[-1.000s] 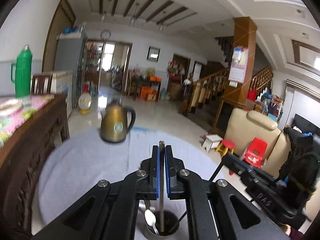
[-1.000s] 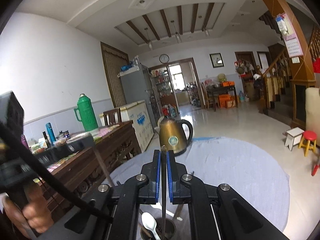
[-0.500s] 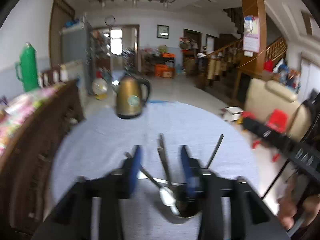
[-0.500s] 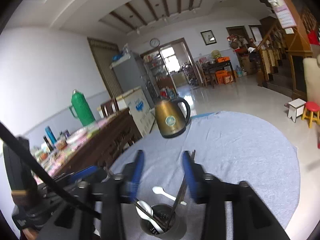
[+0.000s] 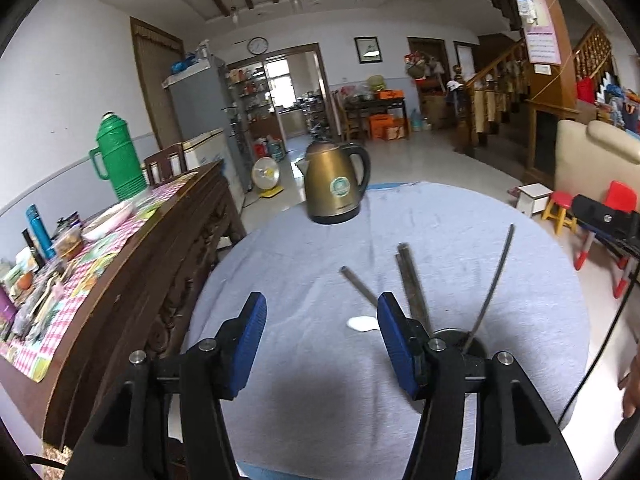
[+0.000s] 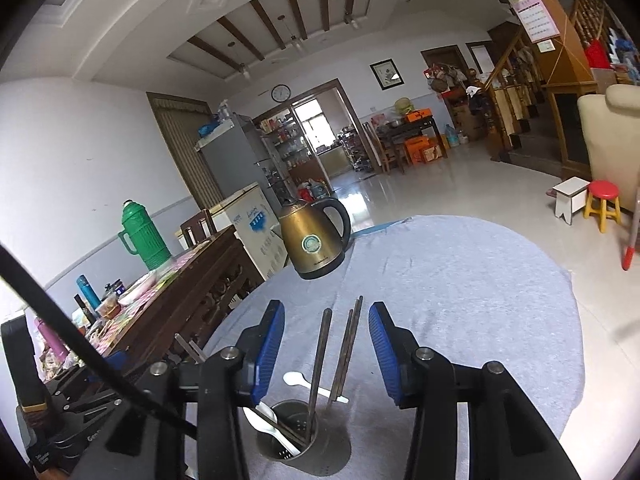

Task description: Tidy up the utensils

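Observation:
A round metal holder [image 6: 288, 432] stands on the grey-blue tablecloth [image 6: 460, 300], with several metal chopsticks [image 6: 320, 352] and a white spoon [image 6: 268, 420] leaning in it. My right gripper [image 6: 326, 344] hovers just behind and above the holder, open; the chopsticks rise between its blue pads without touching them. My left gripper [image 5: 320, 336] is to the left of the holder [image 5: 456, 338], its jaws opening with only cloth between them. Chopsticks [image 5: 412, 280] fan out of the holder, which is partly hidden by the right finger. Another white spoon [image 5: 360, 323] lies on the cloth.
A brass-coloured kettle [image 5: 336, 184] stands at the far side of the round table. A dark wooden sideboard [image 5: 160, 248] with a green thermos [image 5: 118, 156] and clutter runs along the left. Stools [image 6: 602, 204] and a sofa are on the right.
Both grippers were shut on a chopstick above the holder; both have let go and stand open, and the chopsticks now lean in the holder. Both views have tipped downward.

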`<state>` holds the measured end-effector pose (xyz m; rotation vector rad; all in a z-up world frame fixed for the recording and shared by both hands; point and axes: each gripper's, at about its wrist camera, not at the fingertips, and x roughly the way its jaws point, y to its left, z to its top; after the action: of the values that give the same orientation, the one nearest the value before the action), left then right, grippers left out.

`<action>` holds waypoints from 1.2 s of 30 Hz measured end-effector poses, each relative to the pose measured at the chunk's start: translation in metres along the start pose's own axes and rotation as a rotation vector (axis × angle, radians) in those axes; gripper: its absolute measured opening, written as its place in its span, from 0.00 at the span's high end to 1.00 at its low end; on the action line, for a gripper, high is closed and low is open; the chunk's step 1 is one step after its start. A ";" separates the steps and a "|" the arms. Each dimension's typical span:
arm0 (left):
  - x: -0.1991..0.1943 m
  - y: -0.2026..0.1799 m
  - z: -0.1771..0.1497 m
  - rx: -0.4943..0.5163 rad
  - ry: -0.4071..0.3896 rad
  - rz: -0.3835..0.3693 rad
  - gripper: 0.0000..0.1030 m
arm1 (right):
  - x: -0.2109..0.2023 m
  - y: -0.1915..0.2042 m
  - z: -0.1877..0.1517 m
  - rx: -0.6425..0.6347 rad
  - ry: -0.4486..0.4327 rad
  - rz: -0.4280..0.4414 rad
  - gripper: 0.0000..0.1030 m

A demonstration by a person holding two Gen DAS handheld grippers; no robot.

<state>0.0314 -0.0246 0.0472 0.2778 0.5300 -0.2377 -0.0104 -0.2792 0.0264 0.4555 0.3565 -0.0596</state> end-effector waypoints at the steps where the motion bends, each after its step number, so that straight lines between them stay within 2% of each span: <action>1: 0.000 0.002 -0.002 -0.003 0.002 0.007 0.43 | 0.000 0.001 0.000 -0.002 0.003 -0.003 0.54; 9: 0.007 0.022 -0.009 -0.035 0.027 0.058 0.43 | 0.005 0.003 -0.005 -0.006 0.027 -0.022 0.54; 17: 0.020 0.035 -0.013 -0.069 0.057 0.067 0.43 | 0.013 0.007 -0.008 -0.017 0.046 -0.030 0.54; 36: 0.057 0.042 -0.018 -0.097 0.135 0.080 0.43 | 0.044 -0.014 -0.014 0.038 0.113 -0.069 0.54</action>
<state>0.0835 0.0122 0.0107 0.2211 0.6611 -0.1157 0.0243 -0.2842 -0.0063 0.4850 0.4832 -0.1082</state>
